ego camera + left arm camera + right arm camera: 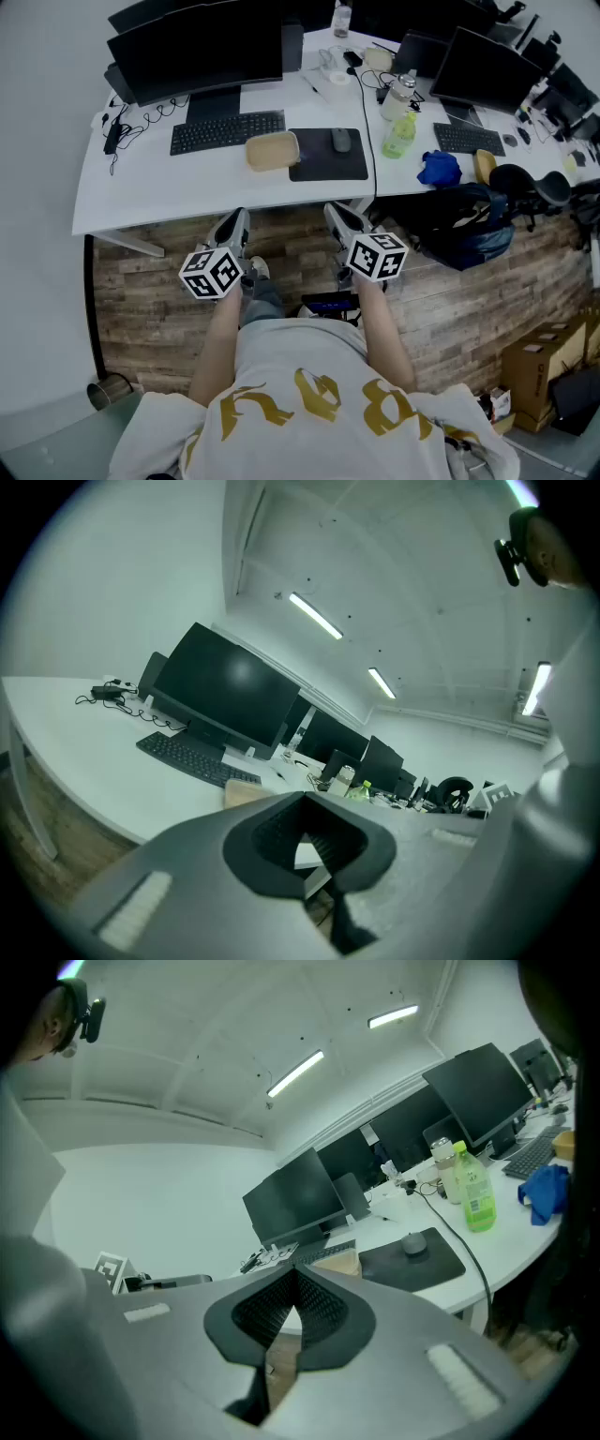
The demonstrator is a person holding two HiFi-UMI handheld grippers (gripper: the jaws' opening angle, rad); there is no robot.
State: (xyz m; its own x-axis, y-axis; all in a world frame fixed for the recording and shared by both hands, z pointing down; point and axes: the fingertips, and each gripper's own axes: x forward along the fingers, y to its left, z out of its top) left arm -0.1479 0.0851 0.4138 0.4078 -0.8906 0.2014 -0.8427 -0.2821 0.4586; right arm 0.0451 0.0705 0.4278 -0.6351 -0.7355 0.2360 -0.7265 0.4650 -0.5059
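Holds left gripper (234, 223) low before the white desk (169, 192), jaws pressed together on nothing, probably idle with nothing in reach. Stands well apart from the tan box (273, 150), up on the desk just beside the mouse pad (328, 161). Carries right gripper (339, 216) likewise, closed and empty. Hides both hands under the marker cubes. Cuts off the box's near side behind the jaws in both gripper views.

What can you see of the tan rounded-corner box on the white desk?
The tan rounded-corner box is a shallow rectangle with a paler rim, wood-like by its look. It lies flat, slightly skewed, on the white desk, by the near right corner of the black keyboard, its right edge meeting the black mouse mat. Whether it is lidded cannot be told. Nothing grips it.
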